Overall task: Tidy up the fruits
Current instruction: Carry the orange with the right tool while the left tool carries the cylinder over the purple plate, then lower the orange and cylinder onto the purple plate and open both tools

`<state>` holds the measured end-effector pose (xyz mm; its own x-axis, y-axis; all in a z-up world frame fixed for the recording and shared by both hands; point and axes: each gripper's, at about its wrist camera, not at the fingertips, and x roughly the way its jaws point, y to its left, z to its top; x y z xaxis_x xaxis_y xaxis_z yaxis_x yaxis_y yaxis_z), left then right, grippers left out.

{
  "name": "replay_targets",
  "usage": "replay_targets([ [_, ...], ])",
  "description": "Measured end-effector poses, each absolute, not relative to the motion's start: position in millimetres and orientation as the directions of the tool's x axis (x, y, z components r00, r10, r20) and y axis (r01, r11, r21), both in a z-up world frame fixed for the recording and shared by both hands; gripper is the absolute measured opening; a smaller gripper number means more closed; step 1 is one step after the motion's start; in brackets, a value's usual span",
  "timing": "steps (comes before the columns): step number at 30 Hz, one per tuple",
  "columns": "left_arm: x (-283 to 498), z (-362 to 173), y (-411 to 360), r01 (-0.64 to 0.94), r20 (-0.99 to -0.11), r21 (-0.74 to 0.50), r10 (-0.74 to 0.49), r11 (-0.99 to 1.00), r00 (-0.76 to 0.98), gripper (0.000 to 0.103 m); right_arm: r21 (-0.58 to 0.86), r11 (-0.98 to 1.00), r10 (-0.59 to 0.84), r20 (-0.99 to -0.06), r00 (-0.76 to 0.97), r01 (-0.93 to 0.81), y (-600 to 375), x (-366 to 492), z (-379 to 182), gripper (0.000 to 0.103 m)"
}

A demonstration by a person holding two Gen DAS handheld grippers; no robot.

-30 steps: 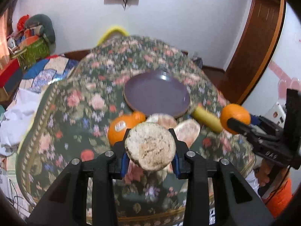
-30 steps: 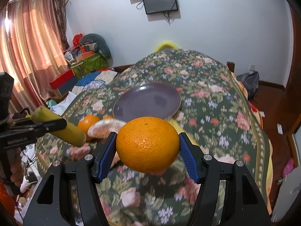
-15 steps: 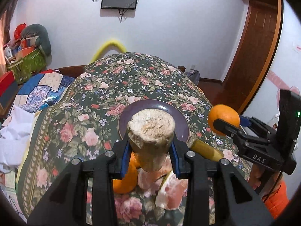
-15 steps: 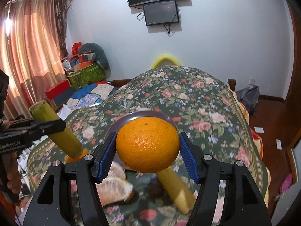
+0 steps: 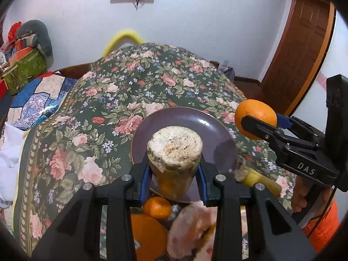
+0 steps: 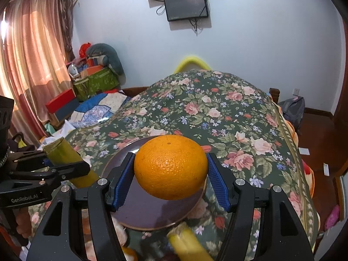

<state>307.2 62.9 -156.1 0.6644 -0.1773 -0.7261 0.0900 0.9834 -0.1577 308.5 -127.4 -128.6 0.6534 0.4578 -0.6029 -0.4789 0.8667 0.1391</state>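
Note:
My left gripper (image 5: 174, 171) is shut on a yellow-green sugarcane piece (image 5: 174, 152), cut end facing the camera, held over the near rim of the purple plate (image 5: 195, 121). My right gripper (image 6: 170, 176) is shut on a large orange (image 6: 170, 167), held above the same plate (image 6: 148, 213). The orange also shows in the left wrist view (image 5: 255, 114), right of the plate. The sugarcane piece shows in the right wrist view (image 6: 65, 156), left of the plate.
The table has a floral cloth (image 5: 87, 108). Near the front lie two oranges (image 5: 148, 237), (image 5: 157, 207), a peeled pomelo piece (image 5: 191, 228) and another sugarcane stick (image 5: 258, 181). A wooden door (image 5: 304, 50) stands at the right.
Both grippers have moved forward over the table toward the plate, each keeping its fruit. The loose fruits now lie below and behind the fingers.

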Motion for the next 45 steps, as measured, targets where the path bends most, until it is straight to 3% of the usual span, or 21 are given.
replay_targets([
  [19, 386, -187, 77, 0.066, -0.812, -0.219, -0.220, 0.973, 0.540, 0.036, 0.112, 0.876, 0.382, -0.755, 0.533, -0.469, -101, 376, -165, 0.062],
  [25, 394, -185, 74, 0.055, -0.820, -0.172, -0.174, 0.984, 0.546, 0.037, 0.139, 0.869, 0.395, -0.772, 0.498, -0.474, -96, 385, -169, 0.063],
  [27, 393, -182, 76, 0.061, -0.815, -0.187, -0.190, 0.980, 0.548, 0.047, 0.127, 0.867, 0.387, -0.781, 0.489, -0.483, -92, 385, -171, 0.063],
  [45, 325, -129, 85, 0.039, -0.750, -0.101, -0.102, 0.994, 0.653, 0.050, 0.061, 0.860, 0.399, -0.700, 0.592, -0.507, -119, 330, -120, 0.065],
])
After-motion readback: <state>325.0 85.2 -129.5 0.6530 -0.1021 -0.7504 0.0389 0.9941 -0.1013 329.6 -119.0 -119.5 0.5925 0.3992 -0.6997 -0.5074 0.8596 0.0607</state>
